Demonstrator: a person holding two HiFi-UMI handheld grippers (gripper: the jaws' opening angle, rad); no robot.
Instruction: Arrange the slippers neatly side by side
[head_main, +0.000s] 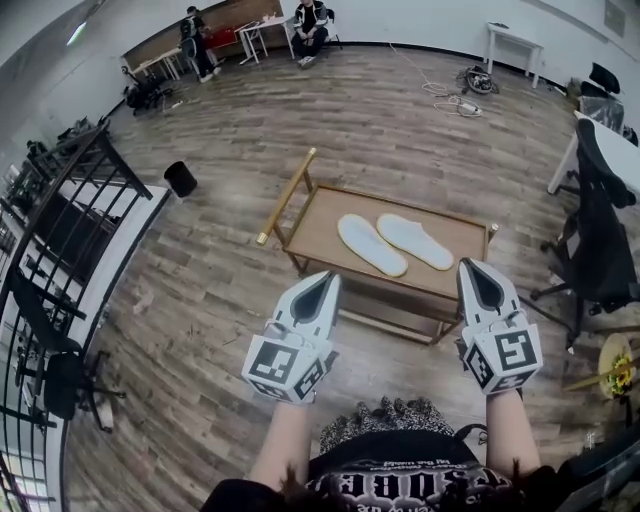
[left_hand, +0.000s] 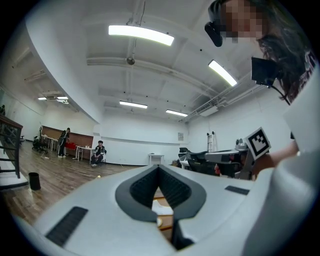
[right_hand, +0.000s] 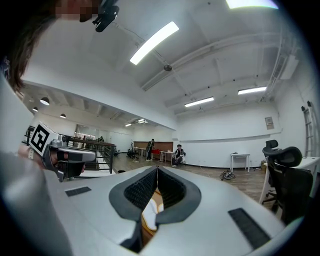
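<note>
We are holding the left gripper (head_main: 327, 281) and the right gripper (head_main: 470, 268) out level in front of us, well apart, both pointing toward a low wooden table (head_main: 312, 228). The left gripper's own view is showing its jaws pressed together at the tips, clenched on nothing. The right gripper's jaws are sitting the same way, closed and empty.

The two white slippers (head_main: 392, 243) are lying on the table top, beyond both grippers and between them as we look down. They are resting just beside each other at a slant, roughly parallel; whether they are touching we cannot tell. Neither gripper is touching them.

A black bin (head_main: 180, 178) is standing on the wood floor to the table's left, and a dark office chair (head_main: 598, 232) is sitting to its right.
</note>
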